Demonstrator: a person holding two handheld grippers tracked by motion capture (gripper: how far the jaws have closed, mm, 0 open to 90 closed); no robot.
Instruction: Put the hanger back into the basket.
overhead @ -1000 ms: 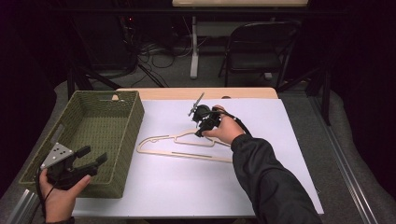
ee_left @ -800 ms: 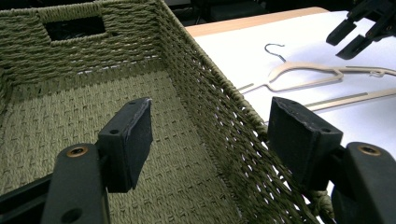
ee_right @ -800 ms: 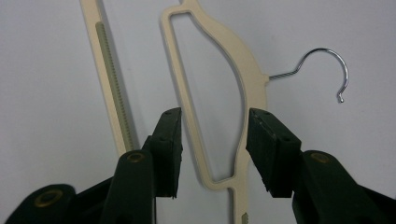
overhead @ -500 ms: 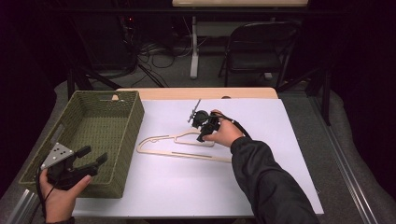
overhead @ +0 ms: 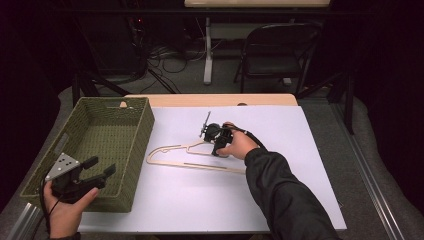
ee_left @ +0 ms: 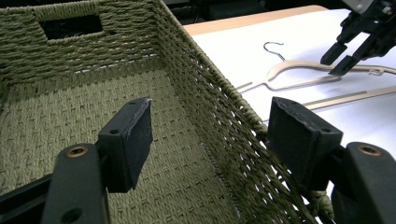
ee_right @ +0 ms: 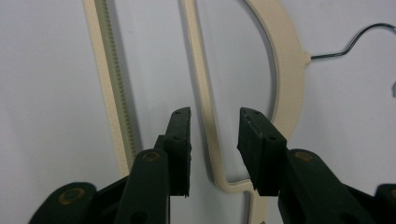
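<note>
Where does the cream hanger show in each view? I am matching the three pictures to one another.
High view: the hanger lies flat mid-table, right of the basket, under the right gripper.
Left gripper view: upper right, beyond the basket's wall, with the right gripper's jaws over it.
Right gripper view: centre, one thin bar between the jaws, which have just been closing; pads apart from it.
Shared landmark: its metal hook.

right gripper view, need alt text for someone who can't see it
The right gripper, jaws apart, straddles a thin bar of a cream hanger lying flat on a white table, its pads not yet pressing the bar. The jaws have just been closing.
</note>
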